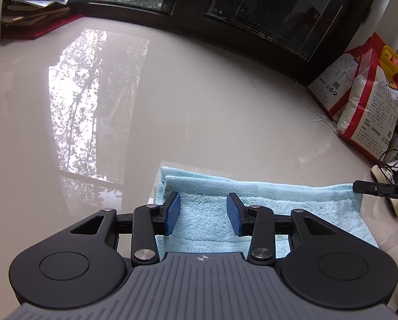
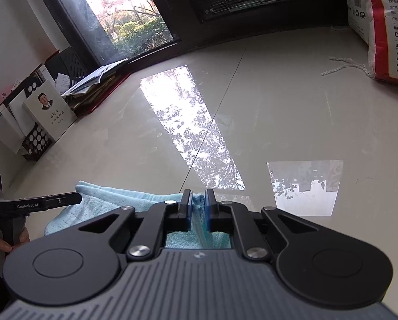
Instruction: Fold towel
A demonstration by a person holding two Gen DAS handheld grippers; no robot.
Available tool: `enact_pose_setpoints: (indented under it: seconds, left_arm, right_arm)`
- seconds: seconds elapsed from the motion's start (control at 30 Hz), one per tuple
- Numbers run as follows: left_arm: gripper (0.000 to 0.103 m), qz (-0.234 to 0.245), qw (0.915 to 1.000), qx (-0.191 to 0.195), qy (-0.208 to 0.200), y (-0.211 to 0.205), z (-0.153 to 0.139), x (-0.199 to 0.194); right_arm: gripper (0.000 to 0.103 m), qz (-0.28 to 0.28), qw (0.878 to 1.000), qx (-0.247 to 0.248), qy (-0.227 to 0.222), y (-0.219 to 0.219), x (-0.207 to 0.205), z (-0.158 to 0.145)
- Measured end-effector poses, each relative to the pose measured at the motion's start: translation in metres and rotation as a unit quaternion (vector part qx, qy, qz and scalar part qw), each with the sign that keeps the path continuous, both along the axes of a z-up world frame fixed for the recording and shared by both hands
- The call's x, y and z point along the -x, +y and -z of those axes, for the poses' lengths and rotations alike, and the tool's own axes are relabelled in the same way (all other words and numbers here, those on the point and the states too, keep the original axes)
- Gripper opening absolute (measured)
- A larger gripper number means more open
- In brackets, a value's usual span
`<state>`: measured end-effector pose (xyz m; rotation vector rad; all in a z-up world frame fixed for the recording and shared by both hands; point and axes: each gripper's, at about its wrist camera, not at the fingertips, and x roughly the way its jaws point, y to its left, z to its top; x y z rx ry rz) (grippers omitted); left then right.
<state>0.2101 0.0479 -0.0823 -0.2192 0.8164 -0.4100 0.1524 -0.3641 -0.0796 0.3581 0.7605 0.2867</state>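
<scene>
Towel [image 1: 207, 213] folded, light blue, flat on glossy floor [image 1: 172, 106].
Right gripper [image 2: 198, 208] pinches its far corner; left gripper [image 1: 203, 214] hovers over it, jaws apart.

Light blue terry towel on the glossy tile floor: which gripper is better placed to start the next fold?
Right. The right gripper is shut on a pinch of the light blue terry towel at its edge. The left gripper hangs open over the towel's other end, its pads gripping nothing.
</scene>
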Motion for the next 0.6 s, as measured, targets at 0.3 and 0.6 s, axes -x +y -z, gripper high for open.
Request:
enact_pose_setpoints:
  seconds: [0.3, 0.6]
  left_arm:
    - [0.042, 0.002, 1.0, 0.0, -0.001, 0.001, 0.0, 0.001]
    - [0.042, 0.003, 1.0, 0.0, -0.001, -0.001, 0.0, 0.0]
  right_arm:
    - [0.01, 0.016, 1.0, 0.002, 0.014, 0.001, 0.0, 0.001]
    - [0.01, 0.032, 0.999, 0.003, 0.038, -0.001, -0.008, 0.023]
